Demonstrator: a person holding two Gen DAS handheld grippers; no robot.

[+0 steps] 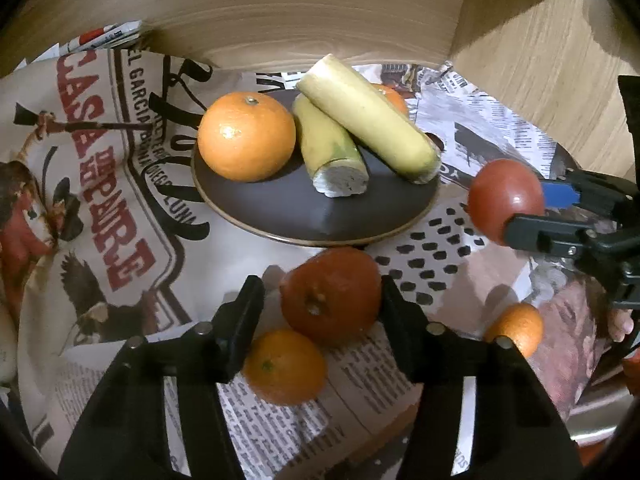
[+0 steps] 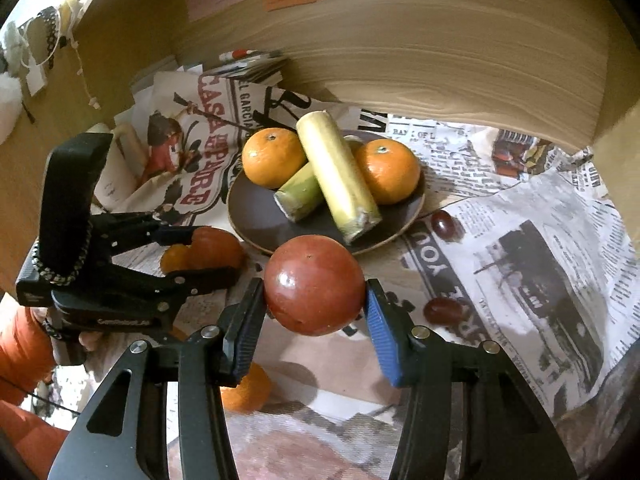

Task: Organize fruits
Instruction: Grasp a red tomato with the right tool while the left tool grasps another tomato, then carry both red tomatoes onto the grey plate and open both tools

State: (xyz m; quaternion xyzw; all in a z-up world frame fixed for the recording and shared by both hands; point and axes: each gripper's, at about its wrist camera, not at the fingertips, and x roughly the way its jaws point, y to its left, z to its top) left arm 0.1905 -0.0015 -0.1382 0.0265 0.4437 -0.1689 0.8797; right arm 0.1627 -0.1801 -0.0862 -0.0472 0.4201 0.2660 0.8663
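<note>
A dark plate [image 1: 320, 216] [image 2: 256, 220] holds two oranges [image 2: 274, 157] [image 2: 388, 170] and two yellow-green stalk pieces [image 1: 368, 120] [image 2: 340, 176]. My right gripper [image 2: 316, 308] is shut on a red tomato [image 2: 314, 285] and holds it just in front of the plate; it shows at the right of the left wrist view [image 1: 506, 200]. My left gripper [image 1: 322, 300] is open around a second red tomato [image 1: 330, 296] on the table; the right finger touches it, the left stands apart. Small oranges [image 1: 284, 366] [image 1: 516, 328] lie beside it.
Printed newspaper sheets [image 2: 520, 240] cover the table. Two red grapes [image 2: 444, 222] [image 2: 442, 310] lie right of the plate. A wooden wall [image 2: 400, 60] stands close behind the plate. Another small orange [image 2: 248, 392] lies under my right gripper.
</note>
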